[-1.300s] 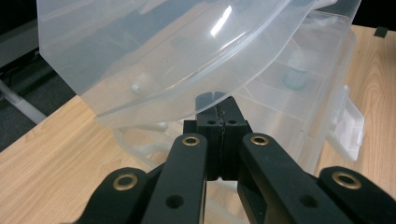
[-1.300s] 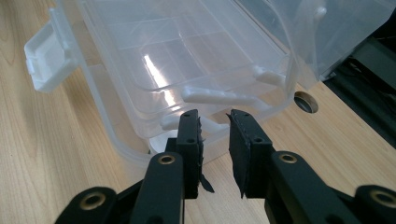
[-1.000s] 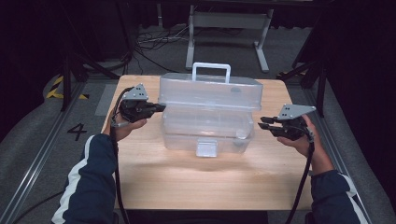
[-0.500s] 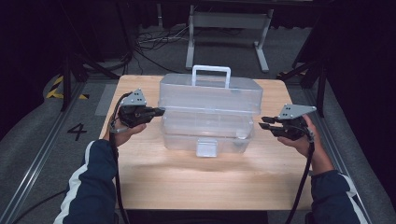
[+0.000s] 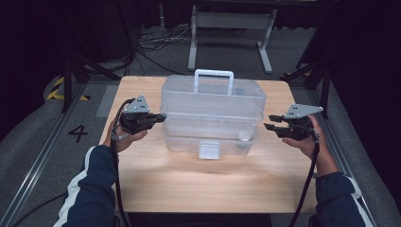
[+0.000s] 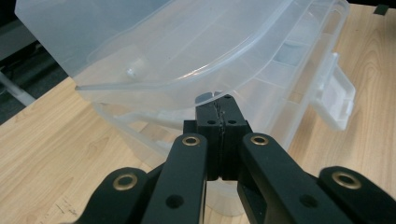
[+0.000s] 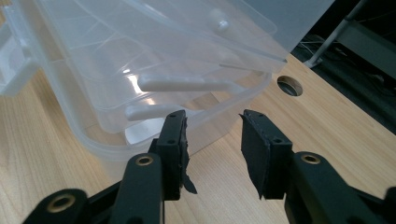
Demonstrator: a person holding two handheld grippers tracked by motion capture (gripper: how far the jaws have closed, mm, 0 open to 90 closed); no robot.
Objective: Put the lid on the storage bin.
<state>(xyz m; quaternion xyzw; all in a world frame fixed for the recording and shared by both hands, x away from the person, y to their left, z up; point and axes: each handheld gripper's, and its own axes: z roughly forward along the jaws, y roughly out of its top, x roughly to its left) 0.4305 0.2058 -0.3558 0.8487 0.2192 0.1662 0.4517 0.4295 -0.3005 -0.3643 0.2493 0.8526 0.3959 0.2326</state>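
We are watching a clear plastic box [image 5: 213,116] sitting mid-surface [image 5: 198,184], its lid raised a little. The left tongs [image 6: 219,116] are clenched tight at the box's left end, seemingly nipping the lid's edge, though the contact is hard to make out. The right tongs [image 7: 212,140] have just been opening; they are standing apart beside the box's right end, gripping nothing.
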